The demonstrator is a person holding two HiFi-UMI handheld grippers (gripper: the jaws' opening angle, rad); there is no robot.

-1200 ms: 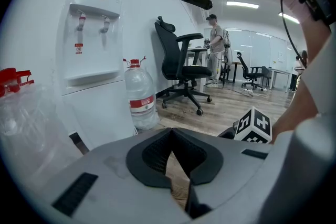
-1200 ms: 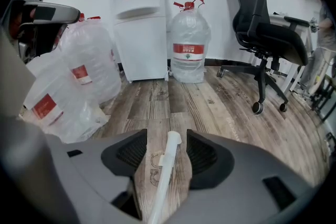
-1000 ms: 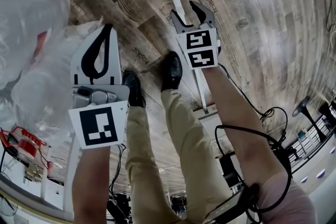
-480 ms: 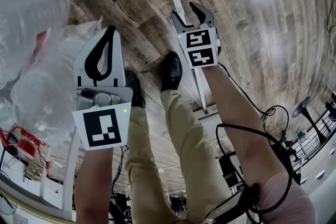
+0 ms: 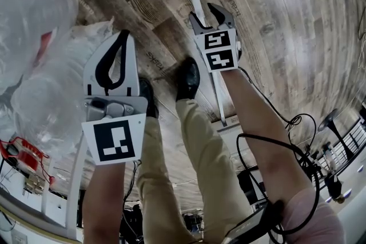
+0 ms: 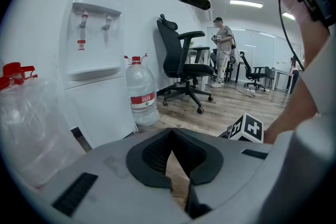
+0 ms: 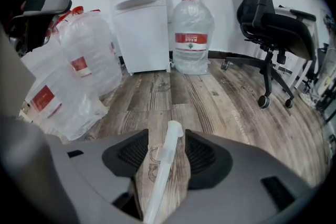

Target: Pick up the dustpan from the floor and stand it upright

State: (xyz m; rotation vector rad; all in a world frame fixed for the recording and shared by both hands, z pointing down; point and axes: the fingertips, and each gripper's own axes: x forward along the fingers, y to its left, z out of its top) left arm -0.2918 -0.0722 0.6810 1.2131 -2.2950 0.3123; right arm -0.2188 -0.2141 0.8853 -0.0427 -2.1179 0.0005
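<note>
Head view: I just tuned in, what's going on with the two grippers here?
A person stands on the wood floor with a gripper in each hand. The right gripper is open, its jaws straddling the dustpan handle with a gap on both sides, so it hasn't gripped it yet. The left gripper is shut on nothing and held off to the side. I can't tell whether the handle is lying flat or leaning.

I wear khaki trousers (image 5: 197,148), black shoes (image 5: 187,78) and a pink sleeve (image 5: 311,211); black cables (image 5: 293,122) loop at my right side.
</note>
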